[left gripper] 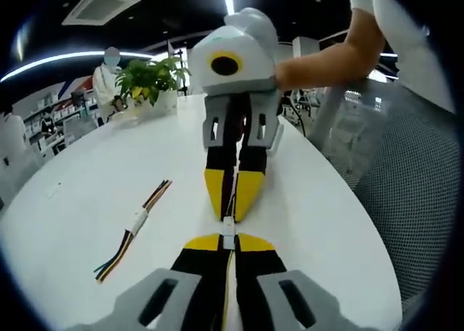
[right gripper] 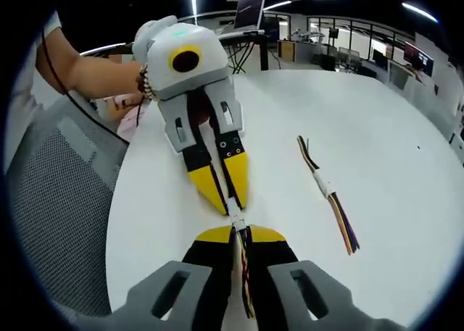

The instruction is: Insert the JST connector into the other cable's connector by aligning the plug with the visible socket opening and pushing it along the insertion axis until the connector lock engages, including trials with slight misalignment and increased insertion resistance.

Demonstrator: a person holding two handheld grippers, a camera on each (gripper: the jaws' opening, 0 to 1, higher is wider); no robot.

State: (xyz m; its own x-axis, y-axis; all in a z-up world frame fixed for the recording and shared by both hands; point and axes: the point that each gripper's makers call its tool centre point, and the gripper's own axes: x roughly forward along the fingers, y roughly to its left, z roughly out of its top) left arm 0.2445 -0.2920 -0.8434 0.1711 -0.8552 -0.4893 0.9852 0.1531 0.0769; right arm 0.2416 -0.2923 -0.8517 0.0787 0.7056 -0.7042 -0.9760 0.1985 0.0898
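Left gripper (left gripper: 228, 245) and right gripper (right gripper: 239, 237), jaws pinching cable ends, meet tip to tip over the white table (left gripper: 319, 222). The white connector (left gripper: 228, 229) sits between them, approx. mated; lock unclear. Spare joined cable (left gripper: 134, 229) lies nearby.

left gripper (left gripper: 228, 242) closed, right gripper (right gripper: 240, 233) closed, tips meeting

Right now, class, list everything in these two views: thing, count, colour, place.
Connector pair: one, white, between both grippers' tips.
Spare cable: one joined multicolour wire set, white connector, lying on the table.
Table: one, white, under everything.
Potted plant: one, green, far table end.
Mesh chair: one, grey, beside the table.
Left gripper: yellow-tipped, shut on its cable.
Right gripper: yellow-tipped, shut on its cable.
Person's forearm: behind the right gripper.
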